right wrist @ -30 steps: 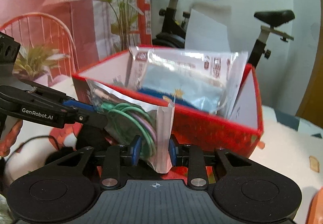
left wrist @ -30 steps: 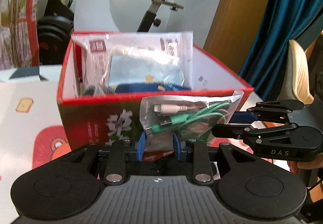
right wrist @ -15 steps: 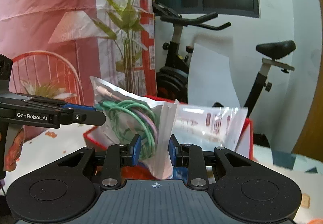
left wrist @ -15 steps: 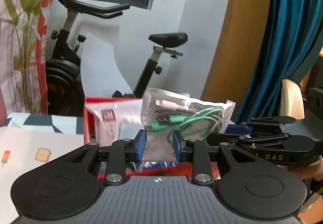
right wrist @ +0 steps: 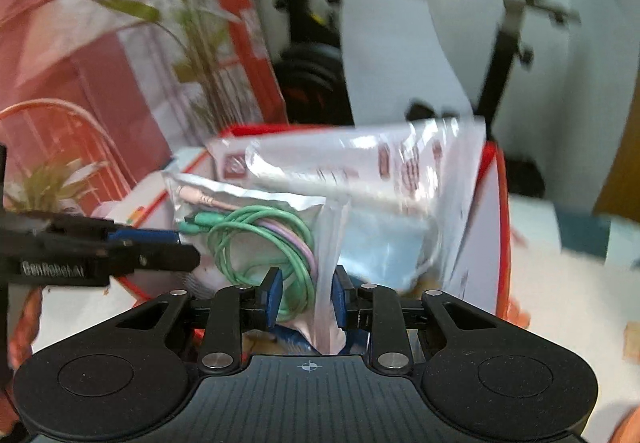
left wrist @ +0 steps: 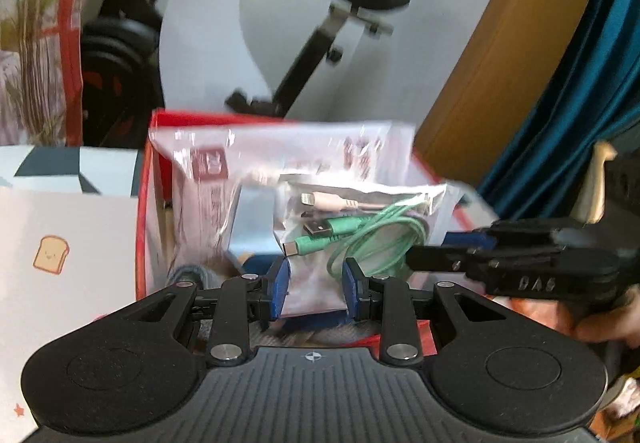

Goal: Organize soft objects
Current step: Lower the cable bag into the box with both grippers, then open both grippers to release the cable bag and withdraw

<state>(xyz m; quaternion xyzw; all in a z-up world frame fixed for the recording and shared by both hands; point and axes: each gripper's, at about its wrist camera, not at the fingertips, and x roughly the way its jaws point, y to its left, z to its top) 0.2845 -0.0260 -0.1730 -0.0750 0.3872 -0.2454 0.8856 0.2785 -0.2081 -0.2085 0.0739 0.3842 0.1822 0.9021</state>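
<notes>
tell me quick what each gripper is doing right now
Left gripper: shut on the cable bag.
Right gripper: shut on the same cable bag, other edge.

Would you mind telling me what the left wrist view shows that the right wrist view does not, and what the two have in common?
Only the left wrist view shows the blue curtain, the toast sticker and the right gripper coming in from the side. Only the right wrist view shows the leafy plant, the orange wire chair and the left gripper. Both show the cable bag pinched by both grippers over the red box, the larger printed pouch inside it, and the exercise bike behind.
</notes>
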